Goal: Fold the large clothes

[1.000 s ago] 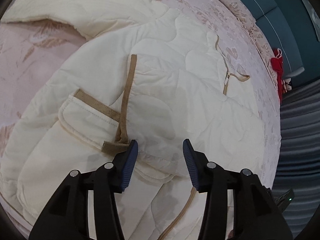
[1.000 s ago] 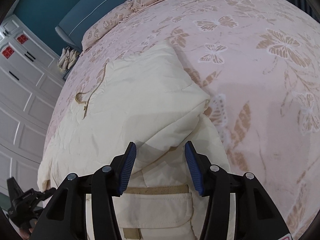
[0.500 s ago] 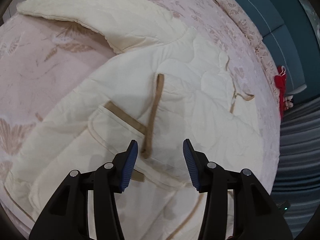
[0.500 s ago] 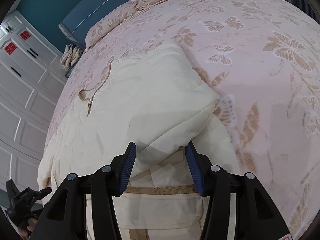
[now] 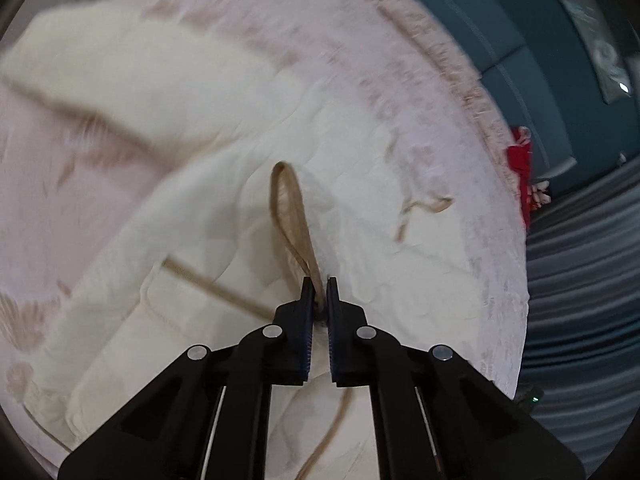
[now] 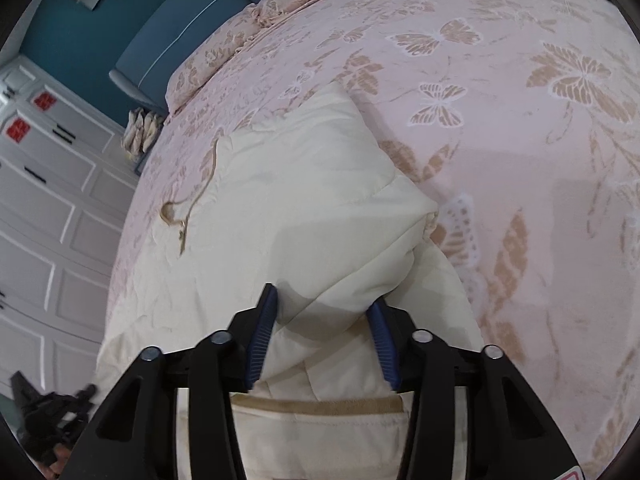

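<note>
A large cream quilted jacket [image 5: 224,184] with tan trim lies spread on the pink bedspread [image 5: 60,200]. My left gripper [image 5: 319,286] is shut on the jacket's tan-trimmed front edge [image 5: 294,216] and lifts it into a raised fold. In the right wrist view the same jacket [image 6: 280,216] shows its folded sleeve [image 6: 360,248] lying between the fingers of my right gripper [image 6: 324,300], which is open around it. A tan-trimmed pocket [image 6: 320,424] lies below the right gripper.
A pink butterfly-print bedspread [image 6: 520,120] covers the bed. A teal headboard [image 6: 188,12] stands behind it. A red item [image 5: 520,156] lies near the pillows. White wardrobe doors [image 6: 40,208] stand at the left. A tan drawstring [image 6: 188,208] lies on the jacket.
My left gripper has closed on the jacket's tan-trimmed edge and pulled it up into a loop. My right gripper has moved forward so the folded sleeve sits between its open fingers.
</note>
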Tool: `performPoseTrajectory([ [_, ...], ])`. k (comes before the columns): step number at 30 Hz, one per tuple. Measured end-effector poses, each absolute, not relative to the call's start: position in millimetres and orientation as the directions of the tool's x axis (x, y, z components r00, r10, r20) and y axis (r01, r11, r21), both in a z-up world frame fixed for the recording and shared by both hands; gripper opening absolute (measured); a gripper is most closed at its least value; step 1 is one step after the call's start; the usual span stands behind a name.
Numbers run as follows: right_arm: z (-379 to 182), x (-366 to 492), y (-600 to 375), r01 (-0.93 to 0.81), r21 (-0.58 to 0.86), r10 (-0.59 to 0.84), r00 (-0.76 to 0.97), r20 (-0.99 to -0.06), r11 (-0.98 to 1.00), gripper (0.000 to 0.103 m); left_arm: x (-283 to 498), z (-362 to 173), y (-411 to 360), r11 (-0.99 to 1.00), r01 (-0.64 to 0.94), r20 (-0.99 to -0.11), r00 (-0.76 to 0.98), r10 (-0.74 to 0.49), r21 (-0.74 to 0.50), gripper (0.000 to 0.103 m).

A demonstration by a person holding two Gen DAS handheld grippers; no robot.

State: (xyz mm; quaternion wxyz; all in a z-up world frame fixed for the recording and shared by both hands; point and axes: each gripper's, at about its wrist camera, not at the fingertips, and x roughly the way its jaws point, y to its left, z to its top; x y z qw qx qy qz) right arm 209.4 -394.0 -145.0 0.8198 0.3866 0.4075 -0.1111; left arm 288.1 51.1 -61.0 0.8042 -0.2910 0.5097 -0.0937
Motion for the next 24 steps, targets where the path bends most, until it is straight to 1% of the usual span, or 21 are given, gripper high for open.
performPoseTrajectory([
  [1,-145,211,-395,0.499,0.557,0.140,0.649,-0.748,0.664,0.030,289,-38,45,0.821,-0.088,-0.738,0.499,-0.454,-0.564,0.005],
  [3,-141,216,-399,0.493,0.584,0.154,0.665,-0.731,0.645,0.013,292,-2,32,0.841,0.028,-0.691,0.556,-0.462,-0.540,0.004],
  [5,-124,217,-402,0.461,0.614,0.141,0.715,-0.684,0.641,0.009,293,35,20,0.851,0.145,-0.630,0.613,-0.477,-0.504,0.004],
  [7,-83,210,-402,0.390,0.632,0.084,0.806,-0.586,0.669,0.008,290,65,12,0.864,0.230,-0.558,0.683,-0.471,-0.448,0.005],
  [8,-65,203,-402,0.358,0.642,0.057,0.845,-0.532,0.678,0.008,291,69,12,0.877,0.237,-0.550,0.702,-0.453,-0.419,0.005],
  [9,-54,198,-402,0.333,0.650,0.046,0.869,-0.493,0.683,0.007,293,66,11,0.898,0.225,-0.564,0.714,-0.415,-0.377,0.005],
  [10,-49,193,-401,0.315,0.648,0.035,0.884,-0.466,0.693,0.007,299,52,11,0.917,0.201,-0.598,0.706,-0.380,-0.344,0.005],
  [11,-54,194,-398,0.323,0.622,0.027,0.875,-0.484,0.713,0.007,306,34,12,0.927,0.178,-0.633,0.686,-0.358,-0.331,0.005],
  [12,-69,202,-396,0.351,0.579,0.035,0.834,-0.550,0.736,0.007,316,9,13,0.937,0.148,-0.674,0.659,-0.333,-0.318,0.005],
  [13,-89,210,-393,0.389,0.537,0.040,0.782,-0.622,0.748,0.007,329,-32,13,0.949,0.106,-0.737,0.607,-0.297,-0.296,0.005],
  [14,-117,219,-390,0.434,0.492,0.051,0.709,-0.703,0.754,0.006,335,-58,12,0.959,0.085,-0.778,0.568,-0.270,-0.271,0.005],
  [15,-135,224,-387,0.453,0.463,0.063,0.660,-0.749,0.762,0.006,342,-93,9,0.974,0.053,-0.829,0.515,-0.217,-0.222,0.005],
  [16,-152,227,-382,0.465,0.420,0.054,0.618,-0.784,0.780,0.006,346,-121,8,0.980,0.034,-0.862,0.471,-0.187,-0.194,0.005],
  [17,-161,229,-376,0.462,0.384,0.039,0.599,-0.800,0.799,0.006,347,-139,9,0.983,0.021,-0.877,0.447,-0.174,-0.184,0.005],
  [19,-168,232,-371,0.457,0.357,0.027,0.585,-0.810,0.814,0.006,345,-166,18,0.975,-0.017,-0.885,0.424,-0.192,-0.220,0.005],
  [21,-173,236,-373,0.457,0.363,0.035,0.582,-0.813,0.812,0.005,341,-172,21,0.969,-0.019,-0.868,0.448,-0.213,-0.248,0.005],
  [23,-178,233,-381,0.451,0.374,0.044,0.589,-0.807,0.811,0.004,342,-175,17,0.974,-0.003,-0.866,0.459,-0.198,-0.225,0.006],
  [24,-178,232,-383,0.446,0.387,0.052,0.598,-0.800,0.807,0.005,342,-175,12,0.980,0.011,-0.865,0.469,-0.181,-0.199,0.007],
])
